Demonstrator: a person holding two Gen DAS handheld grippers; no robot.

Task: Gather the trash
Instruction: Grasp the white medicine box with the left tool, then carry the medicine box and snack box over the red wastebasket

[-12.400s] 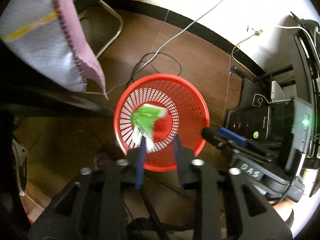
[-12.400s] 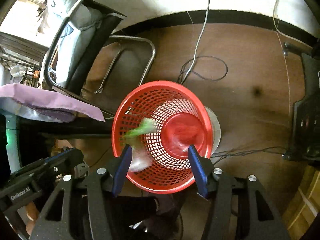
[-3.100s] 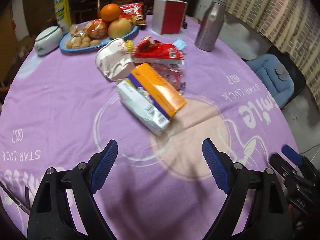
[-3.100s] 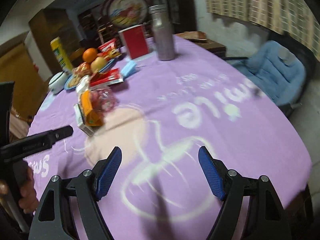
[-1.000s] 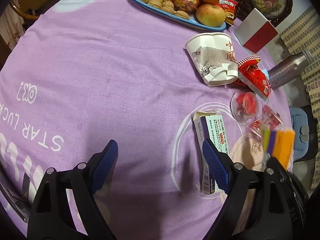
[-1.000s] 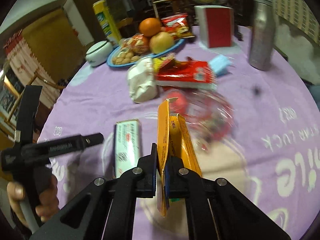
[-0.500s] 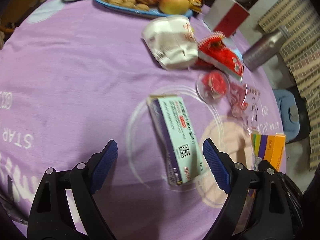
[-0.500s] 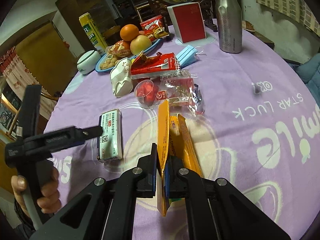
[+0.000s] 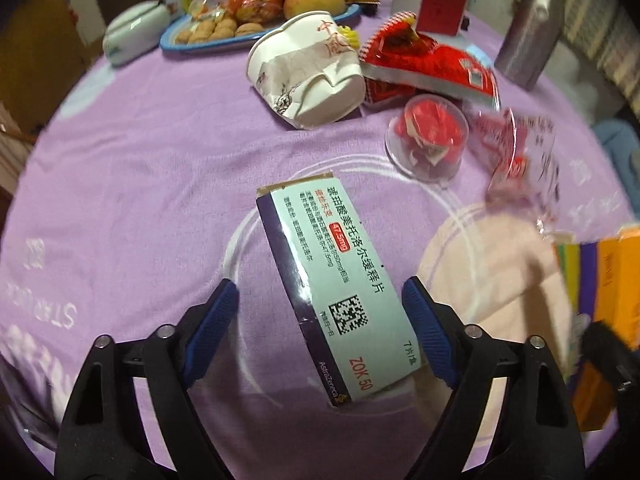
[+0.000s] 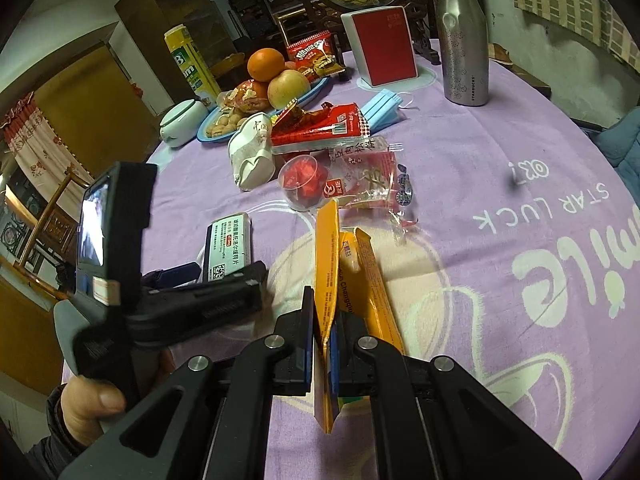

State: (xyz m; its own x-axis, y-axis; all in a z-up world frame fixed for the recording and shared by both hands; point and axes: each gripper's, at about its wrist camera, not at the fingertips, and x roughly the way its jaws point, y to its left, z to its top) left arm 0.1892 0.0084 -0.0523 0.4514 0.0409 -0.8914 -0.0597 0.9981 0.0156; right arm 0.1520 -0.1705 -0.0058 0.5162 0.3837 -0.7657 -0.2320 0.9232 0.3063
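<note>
Closer now than half a second ago, the medicine box [image 9: 338, 288] lies mid-frame on the purple tablecloth [image 9: 132, 168] between the spread-apart left gripper [image 9: 320, 316] fingers; it looks next. Right gripper [image 10: 322, 336] stays clenched on the orange carton [image 10: 326, 276].

Purple-clothed round table [image 10: 520, 184], wooden cabinet [image 10: 172, 20] behind.

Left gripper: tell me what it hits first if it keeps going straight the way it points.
The left gripper, fingers spread open, would most likely meet the white and purple medicine box lying between them on the purple tablecloth.
</note>
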